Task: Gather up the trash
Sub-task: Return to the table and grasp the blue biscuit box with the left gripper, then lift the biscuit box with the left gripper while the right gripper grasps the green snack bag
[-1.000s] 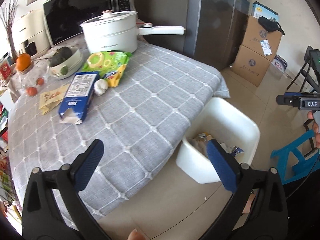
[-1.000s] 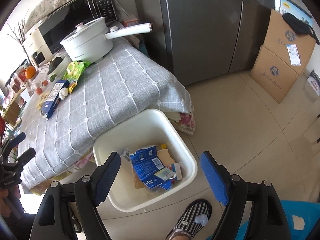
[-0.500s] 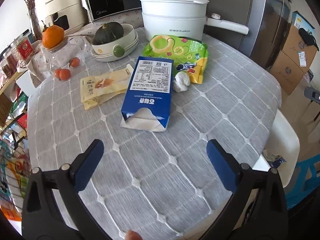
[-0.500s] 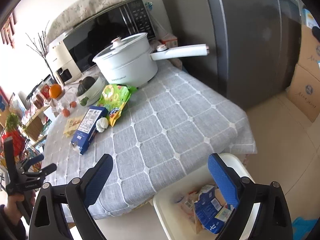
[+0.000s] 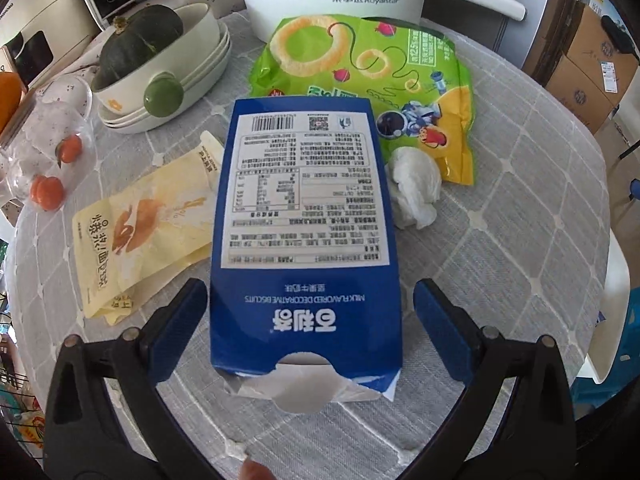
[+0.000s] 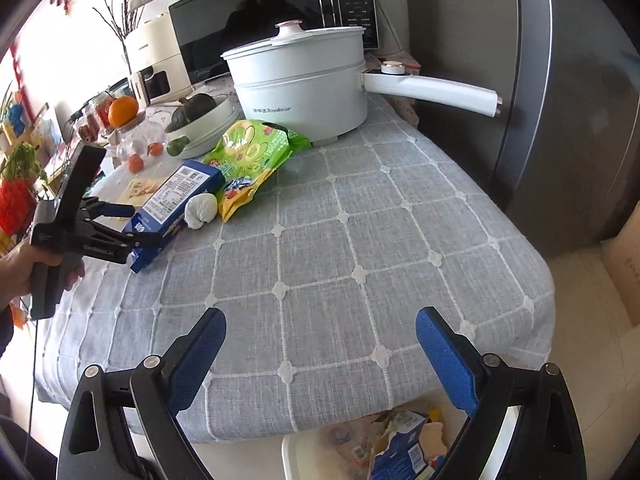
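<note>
Grey checked tabletop (image 5: 520, 216) carries a flat blue cardboard biscuit box (image 5: 304, 216) lying between the left gripper (image 5: 310, 320)'s released jaws, set for a side pinch, while the right gripper (image 6: 320, 356) hangs released above the white bin (image 6: 304, 456).

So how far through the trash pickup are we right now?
Done: a torn blue carton and scraps already lie in the white bin. In hand: left tongs open around the blue biscuit box, not yet gripping; right tongs empty. Left: green snack bag, yellow wrapper, crumpled tissue.
</note>
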`<action>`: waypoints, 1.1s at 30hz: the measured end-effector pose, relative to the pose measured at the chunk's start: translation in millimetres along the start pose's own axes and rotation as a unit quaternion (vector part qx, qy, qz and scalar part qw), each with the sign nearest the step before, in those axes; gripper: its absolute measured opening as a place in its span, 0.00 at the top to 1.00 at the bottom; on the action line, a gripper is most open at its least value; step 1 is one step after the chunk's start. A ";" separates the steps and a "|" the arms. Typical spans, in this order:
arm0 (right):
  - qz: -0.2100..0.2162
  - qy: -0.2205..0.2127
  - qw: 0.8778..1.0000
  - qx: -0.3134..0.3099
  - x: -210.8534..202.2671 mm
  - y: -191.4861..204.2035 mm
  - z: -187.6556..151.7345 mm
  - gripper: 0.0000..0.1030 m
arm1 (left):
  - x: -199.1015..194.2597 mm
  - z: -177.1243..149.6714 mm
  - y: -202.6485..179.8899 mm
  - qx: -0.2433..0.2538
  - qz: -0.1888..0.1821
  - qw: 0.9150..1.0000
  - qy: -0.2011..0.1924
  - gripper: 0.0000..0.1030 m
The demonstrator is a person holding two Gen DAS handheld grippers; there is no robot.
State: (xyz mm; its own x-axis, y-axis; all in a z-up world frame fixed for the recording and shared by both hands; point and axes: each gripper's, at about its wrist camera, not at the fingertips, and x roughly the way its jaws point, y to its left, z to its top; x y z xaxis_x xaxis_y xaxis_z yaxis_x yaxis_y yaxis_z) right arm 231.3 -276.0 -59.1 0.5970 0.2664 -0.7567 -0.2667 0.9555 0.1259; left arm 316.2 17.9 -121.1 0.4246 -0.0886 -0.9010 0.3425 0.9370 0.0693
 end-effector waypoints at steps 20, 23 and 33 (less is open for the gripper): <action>0.082 0.017 0.984 0.156 125.7 6.7 70.7 0.07 | -38.8 -80.0 -9.5 -0.150 -0.034 0.984 -0.085 0.11; 0.098 0.008 0.981 0.170 144.2 19.7 82.7 0.19 | -53.8 -96.4 -10.1 -0.179 -0.030 0.978 -0.101 0.11; 0.118 0.012 0.983 0.142 163.5 60.2 96.5 0.91 | -84.8 -131.7 -7.5 -0.225 -0.028 0.966 -0.122 0.11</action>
State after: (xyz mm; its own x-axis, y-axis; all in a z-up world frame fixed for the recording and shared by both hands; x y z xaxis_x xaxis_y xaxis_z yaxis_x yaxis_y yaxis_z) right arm 385.9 -162.7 -113.3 0.5251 0.4851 -0.6993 -0.1709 0.8650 0.4717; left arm 167.3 62.9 -101.7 0.6206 -0.1683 -0.7659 -0.0048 0.9759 -0.2183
